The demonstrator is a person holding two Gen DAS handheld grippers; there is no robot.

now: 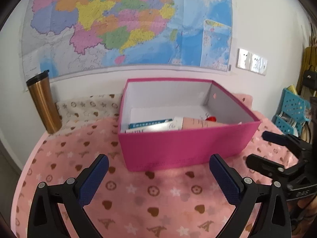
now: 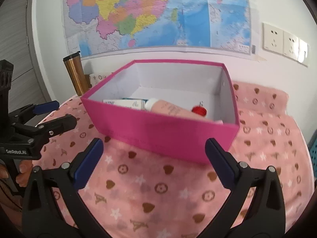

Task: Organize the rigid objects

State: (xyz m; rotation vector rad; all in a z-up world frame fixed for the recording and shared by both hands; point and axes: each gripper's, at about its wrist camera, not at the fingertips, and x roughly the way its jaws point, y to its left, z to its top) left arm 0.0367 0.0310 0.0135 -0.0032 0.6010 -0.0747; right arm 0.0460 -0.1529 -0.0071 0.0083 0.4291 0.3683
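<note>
Left wrist view shows our left tongs (image 1: pixel 158 178) spread wide with nothing between the blue pads, hanging over the pink patterned cloth (image 1: pixel 138 198) that covers the surface. Our right tongs (image 2: pixel 154 162) stand just as wide apart and just as empty, low over the same cloth, and each pair shows at the edge of the other's view.

Just beyond both sits the pink box (image 1: pixel 178 148), open at the top. Inside lie a white and blue carton (image 2: pixel 130 103), a pale pink tube (image 2: pixel 170 108) leaning across it, and a small red thing (image 2: pixel 199 111) near the right wall; what the red thing is we cannot tell.

Outside the box we see no loose item on the cloth, so we judge the sorting close to finished. A copper flask (image 1: pixel 44 107) stands upright at the far left, near the wall with the map (image 1: pixel 118 23).

The risks from here: the box looks like light card on soft cloth, so a nudge from either pair could slide or tip it. A wide sweep leftward could topple the tall flask.
</note>
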